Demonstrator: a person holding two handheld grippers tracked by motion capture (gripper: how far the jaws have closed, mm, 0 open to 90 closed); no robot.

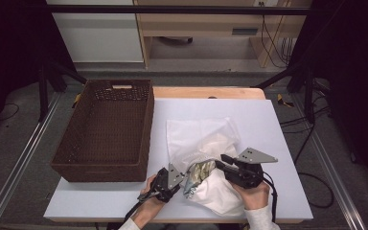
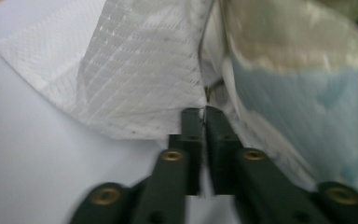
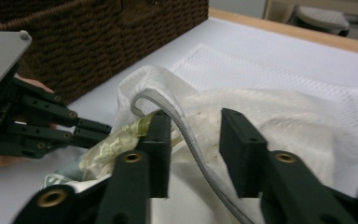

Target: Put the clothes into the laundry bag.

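Observation:
A white mesh bag (image 1: 199, 136) lies on the white table, its open mouth toward the person. A crumpled pale greenish piece of cloth (image 1: 199, 172) sits in that mouth. My left gripper (image 1: 184, 177) is at the mouth's left side; in the left gripper view its jaws (image 2: 205, 114) are pinched together on the thin edge of the mesh bag (image 2: 140, 70). My right gripper (image 1: 223, 160) is at the mouth's right side. Its jaws (image 3: 196, 126) stand apart, and the bag's grey zipper rim (image 3: 168, 109) runs loosely between them without being pressed. The left gripper's fingers (image 3: 91, 126) show beside the greenish cloth (image 3: 112, 144).
A deep brown wicker basket (image 1: 100, 171) stands on the table's left half, close to my left gripper; its woven wall (image 3: 98, 37) fills the upper left of the right gripper view. White tabletop (image 1: 273, 124) stretches to the right of the bag. Cables trail beyond the table's right edge.

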